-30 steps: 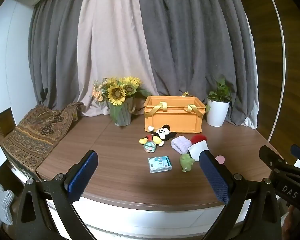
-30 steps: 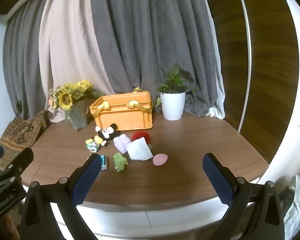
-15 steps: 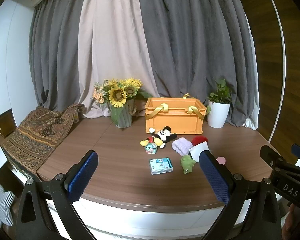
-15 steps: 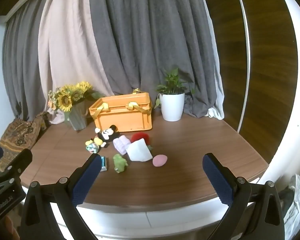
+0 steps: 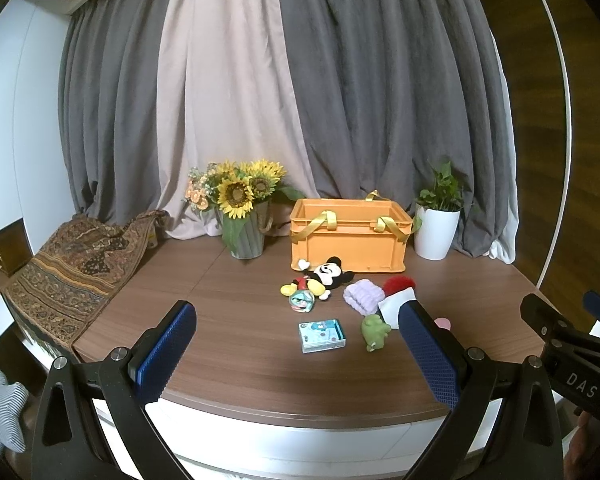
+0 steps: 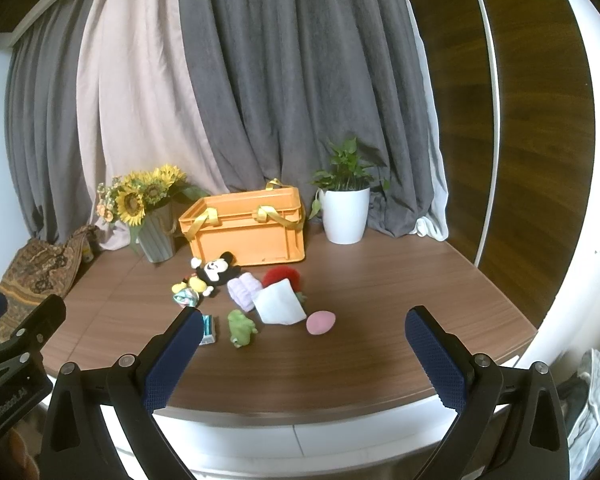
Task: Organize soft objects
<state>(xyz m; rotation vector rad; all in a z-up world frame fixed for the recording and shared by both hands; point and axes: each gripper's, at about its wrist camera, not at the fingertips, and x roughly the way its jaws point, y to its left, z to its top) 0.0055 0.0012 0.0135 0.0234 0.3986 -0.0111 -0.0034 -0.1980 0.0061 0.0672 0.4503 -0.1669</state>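
Observation:
An orange crate [image 5: 350,236] [image 6: 246,230] with yellow handles stands at the back of the wooden table [image 5: 228,344]. In front of it lie a mouse plush [image 5: 324,276] [image 6: 214,271], a lilac knitted piece [image 5: 363,298] [image 6: 243,291], a red fluffy piece [image 5: 398,283] [image 6: 281,276], a white pillow [image 6: 279,307], a green frog toy [image 5: 374,331] [image 6: 241,327], a pink egg shape [image 6: 320,322], a small teal ball [image 5: 301,302] and a blue box [image 5: 322,335]. My left gripper [image 5: 296,330] and right gripper [image 6: 304,334] both hover open before the table's front edge, holding nothing.
A sunflower vase [image 5: 244,216] [image 6: 156,224] stands left of the crate and a white potted plant [image 5: 436,224] [image 6: 346,208] to its right. A patterned cloth [image 5: 72,264] drapes over the table's left end. Grey and beige curtains [image 5: 300,100] hang behind.
Both views have tilted slightly upward, so the table and its objects sit a little lower in frame. No object has moved and both grippers stay open.

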